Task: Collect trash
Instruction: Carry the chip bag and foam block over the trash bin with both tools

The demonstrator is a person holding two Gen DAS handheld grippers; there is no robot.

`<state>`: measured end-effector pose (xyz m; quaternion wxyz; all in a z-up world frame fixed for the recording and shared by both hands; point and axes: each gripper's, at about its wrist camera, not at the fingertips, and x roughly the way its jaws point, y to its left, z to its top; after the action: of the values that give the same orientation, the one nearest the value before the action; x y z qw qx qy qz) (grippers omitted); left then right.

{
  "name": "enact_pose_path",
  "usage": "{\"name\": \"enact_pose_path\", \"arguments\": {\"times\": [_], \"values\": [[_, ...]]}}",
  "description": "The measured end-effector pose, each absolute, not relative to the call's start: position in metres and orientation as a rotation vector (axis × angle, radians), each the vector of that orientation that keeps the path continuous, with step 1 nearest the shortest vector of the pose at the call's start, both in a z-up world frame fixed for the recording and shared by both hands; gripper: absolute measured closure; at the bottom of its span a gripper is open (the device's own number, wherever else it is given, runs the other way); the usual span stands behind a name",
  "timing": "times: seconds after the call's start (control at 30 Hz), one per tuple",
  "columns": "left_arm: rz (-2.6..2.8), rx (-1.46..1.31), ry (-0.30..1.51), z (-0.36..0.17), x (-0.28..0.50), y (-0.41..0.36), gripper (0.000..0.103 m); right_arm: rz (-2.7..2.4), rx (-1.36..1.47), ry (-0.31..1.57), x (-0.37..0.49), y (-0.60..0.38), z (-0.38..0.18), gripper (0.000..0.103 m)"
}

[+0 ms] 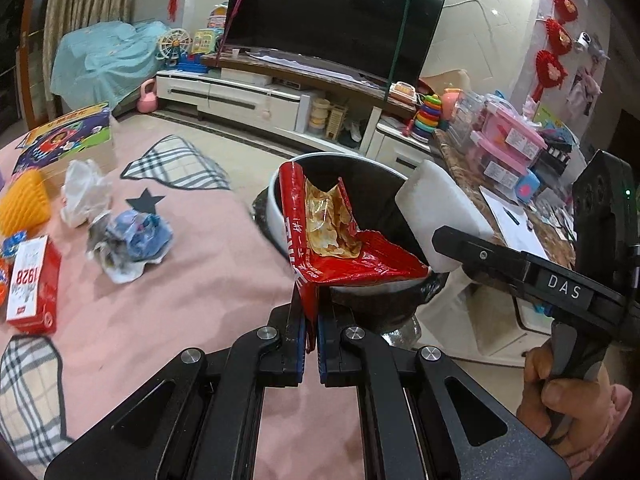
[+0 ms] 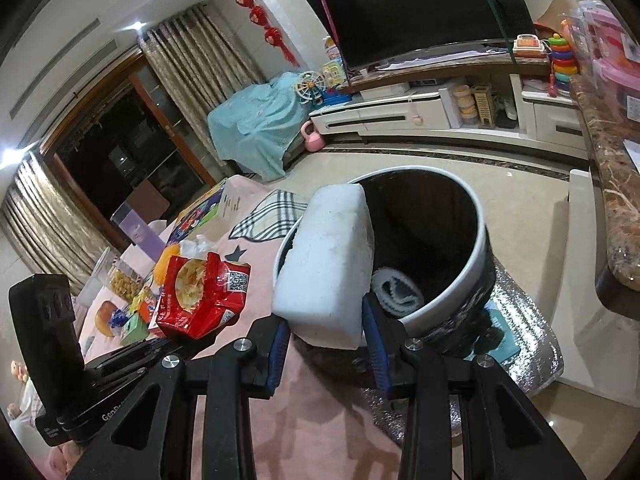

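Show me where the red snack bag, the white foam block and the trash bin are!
red snack bag (image 1: 352, 256): left wrist view, on its crumpled red side.
white foam block (image 2: 328, 264): right wrist view, on its broad white face.
trash bin (image 2: 482, 240): right wrist view, on its white rim.

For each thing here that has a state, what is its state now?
Snack bag: torn open, pinched by left hand-held gripper.
Foam block: clamped in right hand-held gripper, over the bin.
Trash bin: uncovered, a roll inside.
Crumpled paper: lying on the pink cloth.
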<state>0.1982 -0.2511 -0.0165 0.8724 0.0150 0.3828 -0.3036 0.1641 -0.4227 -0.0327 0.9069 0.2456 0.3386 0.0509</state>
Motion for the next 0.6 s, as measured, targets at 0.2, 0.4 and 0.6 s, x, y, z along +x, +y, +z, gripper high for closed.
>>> {"name": "enact_pose_path", "arguments": {"times": [0.2,0.4,0.6], "values": [[-0.644,0.044,0.802,-0.015,0.209,-0.267,0.1,0.094,0.499,0.711,0.173,-0.433,-0.033,0.067],[-0.652,0.059,0.809,-0.017,0.218,-0.281,0.1,0.084,0.507,0.724,0.18,-0.445,-0.037,0.067],[-0.662,0.078,0.823,-0.021,0.225,-0.292,0.1,0.073,0.515,0.743,0.187,-0.453,-0.043,0.067]]}}
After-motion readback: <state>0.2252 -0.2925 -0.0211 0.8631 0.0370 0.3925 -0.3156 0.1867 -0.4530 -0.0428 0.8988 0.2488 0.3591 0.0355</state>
